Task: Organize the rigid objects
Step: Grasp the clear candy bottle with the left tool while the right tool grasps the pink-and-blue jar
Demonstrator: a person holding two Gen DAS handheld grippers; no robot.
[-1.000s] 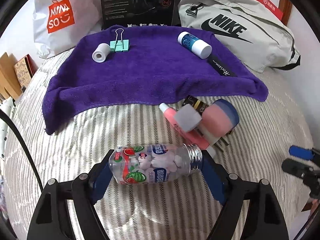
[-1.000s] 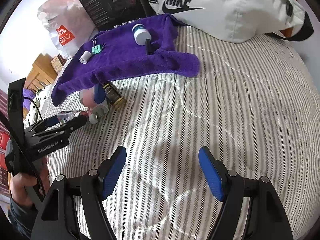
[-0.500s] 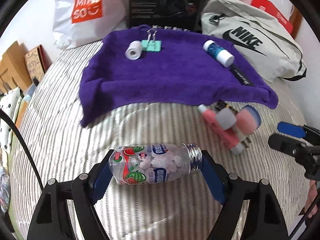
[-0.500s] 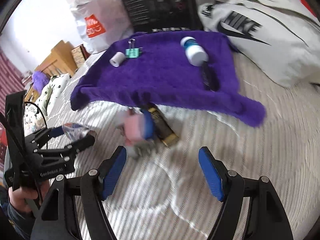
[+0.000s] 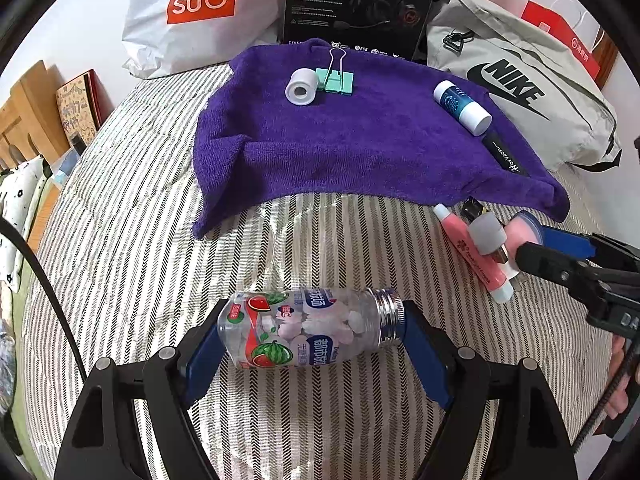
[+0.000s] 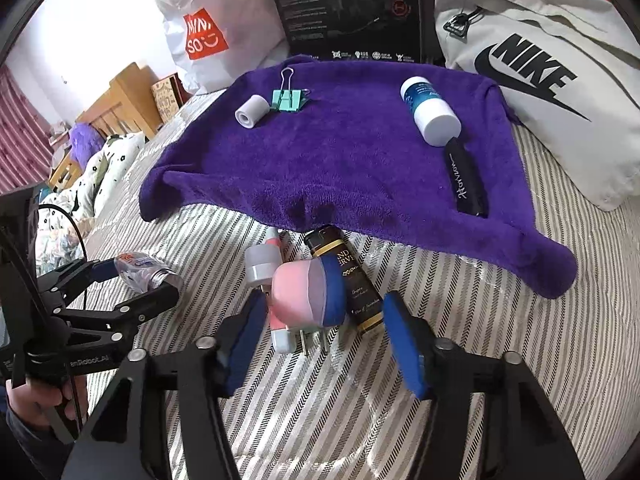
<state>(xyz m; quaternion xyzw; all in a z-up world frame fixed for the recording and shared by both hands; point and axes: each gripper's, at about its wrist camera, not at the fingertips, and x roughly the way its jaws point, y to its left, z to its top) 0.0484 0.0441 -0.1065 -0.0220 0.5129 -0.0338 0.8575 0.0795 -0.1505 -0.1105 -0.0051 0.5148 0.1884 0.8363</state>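
Note:
My left gripper [image 5: 308, 332] is shut on a clear candy bottle [image 5: 304, 326] with a watermelon label, gripped end to end and lying sideways over the striped bedcover. My right gripper [image 6: 324, 340] is open, its blue fingers on either side of a pink-and-blue plug [image 6: 308, 296]. Beside the plug lie a black-and-gold tube [image 6: 354, 280], a pink tube [image 6: 280, 334] and a grey cap [image 6: 262, 264]. On the purple towel [image 5: 360, 152] rest a white tape roll [image 5: 301, 87], a green binder clip [image 5: 336, 80], a blue-and-white bottle [image 5: 462, 107] and a black pen [image 5: 506, 156].
A white Miniso bag [image 5: 196, 12], a black box [image 5: 360, 0] and a grey Nike bag [image 5: 520, 92] line the far side behind the towel. Wooden furniture [image 6: 120, 100] stands off the bed's left edge. A hand [image 6: 36, 400] holds the left gripper's handle.
My right gripper has swung left and come down around the plug pile at the towel's near edge. My left gripper, still holding the bottle, has drawn back from the towel.

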